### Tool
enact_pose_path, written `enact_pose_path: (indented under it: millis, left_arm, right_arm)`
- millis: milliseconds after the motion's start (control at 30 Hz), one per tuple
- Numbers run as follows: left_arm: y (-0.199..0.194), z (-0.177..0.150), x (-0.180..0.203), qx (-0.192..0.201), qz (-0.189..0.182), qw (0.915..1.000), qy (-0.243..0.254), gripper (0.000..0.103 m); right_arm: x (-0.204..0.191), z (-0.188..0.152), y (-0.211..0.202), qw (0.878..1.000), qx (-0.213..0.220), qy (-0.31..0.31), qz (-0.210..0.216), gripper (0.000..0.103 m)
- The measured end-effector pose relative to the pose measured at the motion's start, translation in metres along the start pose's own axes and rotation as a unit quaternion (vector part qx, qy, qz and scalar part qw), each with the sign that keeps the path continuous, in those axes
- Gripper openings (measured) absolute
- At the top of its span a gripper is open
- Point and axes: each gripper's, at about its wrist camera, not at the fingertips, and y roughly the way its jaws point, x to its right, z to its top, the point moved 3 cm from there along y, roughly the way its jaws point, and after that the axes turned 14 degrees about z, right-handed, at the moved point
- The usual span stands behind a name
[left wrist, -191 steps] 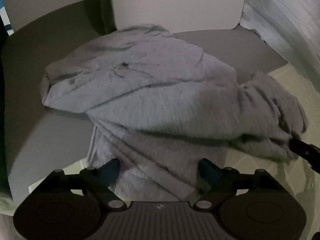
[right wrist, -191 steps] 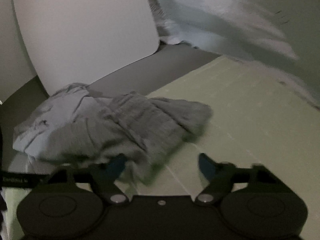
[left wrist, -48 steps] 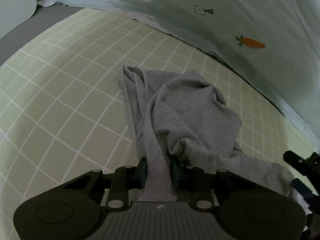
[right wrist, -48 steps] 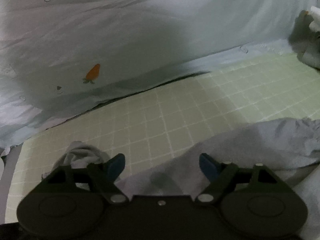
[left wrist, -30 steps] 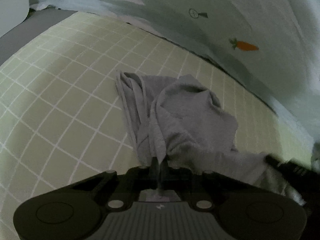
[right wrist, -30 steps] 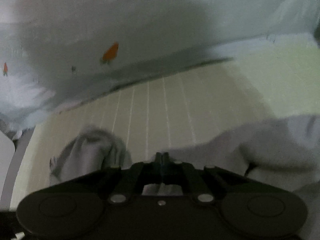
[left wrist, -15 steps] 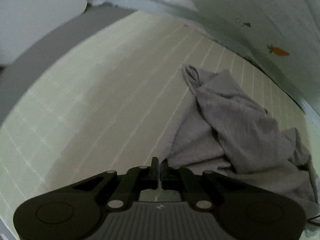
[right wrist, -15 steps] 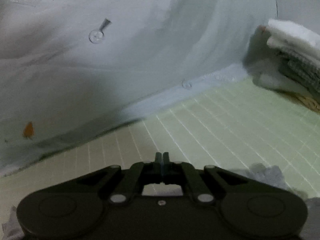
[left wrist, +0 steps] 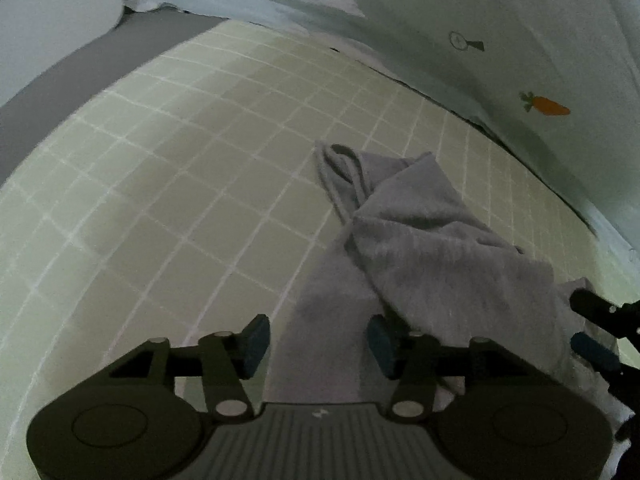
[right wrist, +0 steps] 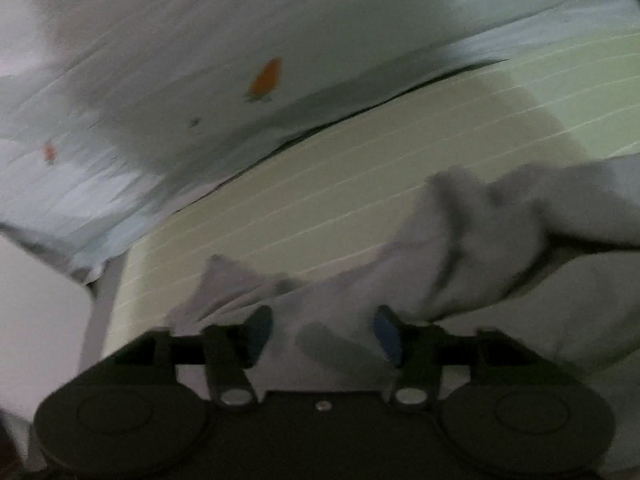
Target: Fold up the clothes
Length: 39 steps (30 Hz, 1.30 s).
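Grey garment (left wrist: 436,248) bunched on the green checked bed sheet (left wrist: 168,184), both tools open.

We read the left tool (left wrist: 316,338) and right tool (right wrist: 322,330) as spread above the cloth and holding nothing. Risk, in our judgement: one layer lies twisted across another, so closing on the heap could catch both layers and set a crooked fold.

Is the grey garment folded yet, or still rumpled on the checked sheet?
Still rumpled. The grey garment lies bunched with overlapping creases on the checked sheet; both the left gripper and right gripper are open.
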Motion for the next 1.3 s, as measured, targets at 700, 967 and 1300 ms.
enact_pose_path:
  millis: [700, 967, 1300]
  left_arm:
    - [-0.057, 0.009, -0.028, 0.092, 0.087, 0.9916, -0.025, 0.001]
    - [-0.071, -0.031, -0.088, 0.034, 0.212, 0.9753, -0.053, 0.009]
    - [-0.113, -0.042, -0.014, 0.122, 0.085, 0.9887, -0.019, 0.087]
  right_arm:
    - [-0.001, 0.083, -0.035, 0.989, 0.12, -0.085, -0.033, 0.002]
    - [0.052, 0.13, -0.089, 0.975, 0.154, -0.123, -0.105, 0.016]
    - [0.124, 0.029, -0.182, 0.971, 0.113, -0.057, -0.204, 0.103]
